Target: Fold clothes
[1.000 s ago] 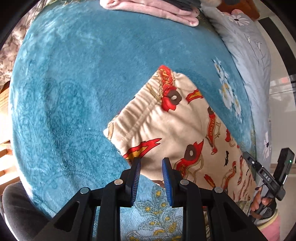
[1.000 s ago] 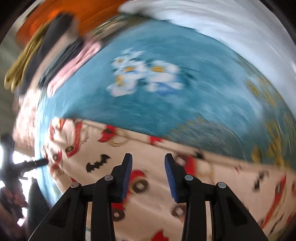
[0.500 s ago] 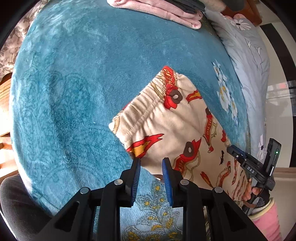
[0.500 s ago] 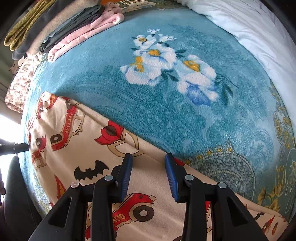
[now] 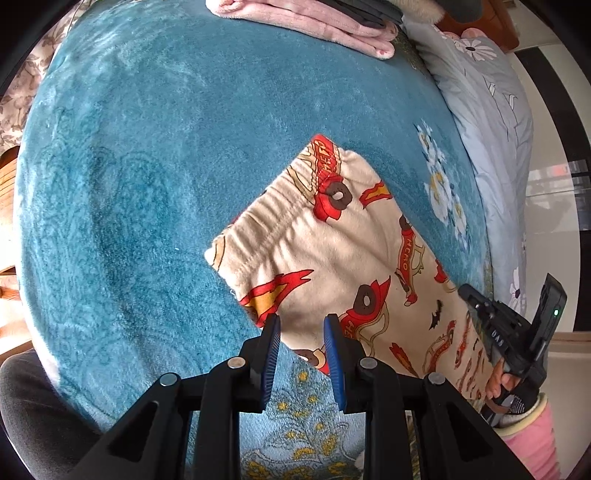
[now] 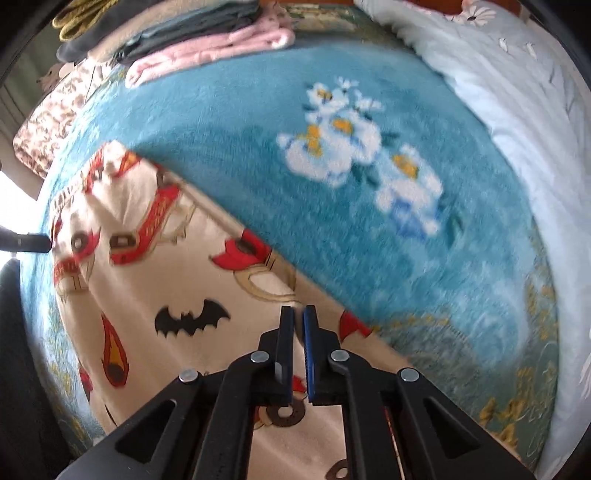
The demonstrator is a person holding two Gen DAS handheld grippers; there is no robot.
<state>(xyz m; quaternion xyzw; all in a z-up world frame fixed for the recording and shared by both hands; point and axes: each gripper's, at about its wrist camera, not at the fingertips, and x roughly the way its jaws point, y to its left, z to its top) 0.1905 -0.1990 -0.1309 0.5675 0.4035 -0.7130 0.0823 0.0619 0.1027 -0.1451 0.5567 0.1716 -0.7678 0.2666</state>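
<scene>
Closest in the left wrist view, the left tongs [image 5: 301,325] stand parted, released, with their blue pads poised over the near edge of the cream trousers [image 5: 343,254], gripping nothing. The trousers, printed with red cars, flames and black bats, lie flat on the teal fleece blanket [image 5: 155,155] that covers the bed, their gathered waistband [image 5: 280,206] towards the middle of the blanket and the legs running off to the right. At that right end a hand [image 5: 502,384] in a pink sleeve [image 5: 532,439] holds the other tool down at the cloth.

From the right wrist view, the right tongs [image 6: 298,317] are drawn nearly together, only a thin slit between the pads, close over the far edge of the trousers [image 6: 177,288]; whether any fabric is pinched there I cannot tell. Just beyond that edge is bare blanket with a white and yellow flower pattern [image 6: 354,155].

Farther back, a folded pink garment [image 5: 314,22] lies at the blanket's far side under darker folded clothes [image 6: 192,26]. A pale blue floral quilt [image 5: 487,96] runs along the right.
</scene>
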